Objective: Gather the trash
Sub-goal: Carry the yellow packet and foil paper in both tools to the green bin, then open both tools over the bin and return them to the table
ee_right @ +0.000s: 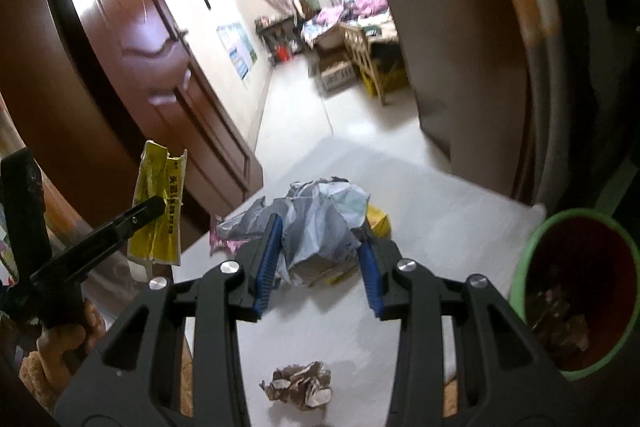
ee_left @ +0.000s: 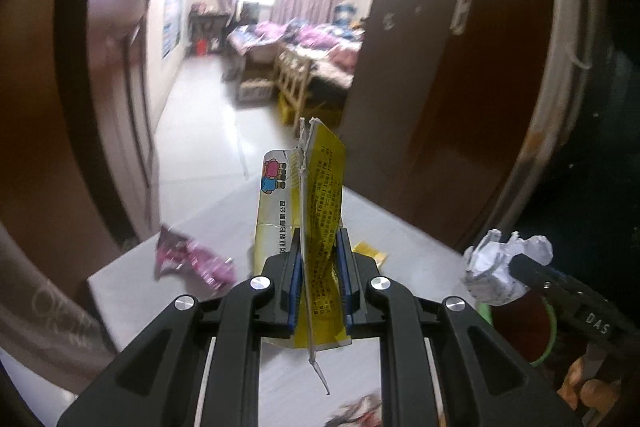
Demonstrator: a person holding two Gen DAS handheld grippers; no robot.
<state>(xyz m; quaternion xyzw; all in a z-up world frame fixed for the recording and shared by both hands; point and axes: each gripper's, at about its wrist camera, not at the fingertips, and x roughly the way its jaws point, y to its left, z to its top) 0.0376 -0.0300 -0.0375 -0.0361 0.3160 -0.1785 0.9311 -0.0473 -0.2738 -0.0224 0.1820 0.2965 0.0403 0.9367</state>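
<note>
Your left gripper (ee_left: 318,267) pinches the yellow wrapper (ee_left: 316,203), lifted above the white table (ee_left: 132,291). Your right gripper (ee_right: 318,259) clamps crumpled grey paper (ee_right: 316,219) near the table's far edge.

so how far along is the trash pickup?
Done: some scraps already in the green bin. In hand: left gripper clamps the yellow wrapper, right gripper the crumpled grey paper. Left: pink wrapper, brown wad.
</note>
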